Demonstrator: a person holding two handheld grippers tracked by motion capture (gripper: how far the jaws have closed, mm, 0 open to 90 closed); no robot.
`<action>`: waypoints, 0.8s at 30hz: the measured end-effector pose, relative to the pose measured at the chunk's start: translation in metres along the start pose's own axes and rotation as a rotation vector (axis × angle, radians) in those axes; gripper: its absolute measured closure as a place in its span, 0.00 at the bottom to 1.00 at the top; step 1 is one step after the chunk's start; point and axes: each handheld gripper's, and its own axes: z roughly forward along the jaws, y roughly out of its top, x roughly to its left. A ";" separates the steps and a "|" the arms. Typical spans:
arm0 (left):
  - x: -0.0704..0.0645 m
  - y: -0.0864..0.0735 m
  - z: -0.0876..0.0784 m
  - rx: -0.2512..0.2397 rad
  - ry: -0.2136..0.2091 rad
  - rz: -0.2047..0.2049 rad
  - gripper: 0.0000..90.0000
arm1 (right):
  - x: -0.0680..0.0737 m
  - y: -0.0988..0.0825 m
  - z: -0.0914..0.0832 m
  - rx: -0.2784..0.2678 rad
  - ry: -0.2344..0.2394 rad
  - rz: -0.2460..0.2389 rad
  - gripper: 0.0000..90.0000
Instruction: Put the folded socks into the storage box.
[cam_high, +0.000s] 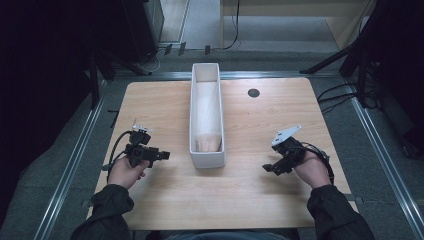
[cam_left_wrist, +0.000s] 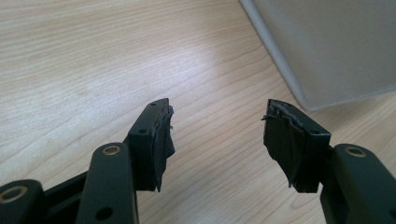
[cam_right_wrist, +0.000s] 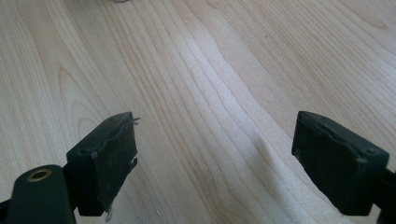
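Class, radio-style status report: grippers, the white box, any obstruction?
Left gripper open, empty. Right gripper open, empty. White box between them, untouched. Table bare between grippers and box.

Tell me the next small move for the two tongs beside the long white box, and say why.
Probably bring the left tongs in toward the near end of the long white box, where a pale object lies inside. Both tongs stand open and hold nothing, the right tongs sit farther from the box over bare table, and the left gripper view already shows the box wall just beyond its jaws.

text: none legible | labels: none | numbers: none | signs: none
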 end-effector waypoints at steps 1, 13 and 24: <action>0.002 -0.001 0.000 0.000 -0.001 -0.003 0.45 | 0.000 0.000 0.000 0.000 0.000 -0.002 0.15; 0.018 -0.009 0.002 -0.038 0.035 0.019 0.44 | 0.001 -0.003 -0.002 0.001 -0.005 0.003 0.15; 0.029 -0.009 0.005 -0.022 0.044 -0.017 0.44 | 0.002 -0.005 -0.003 0.001 -0.009 0.004 0.15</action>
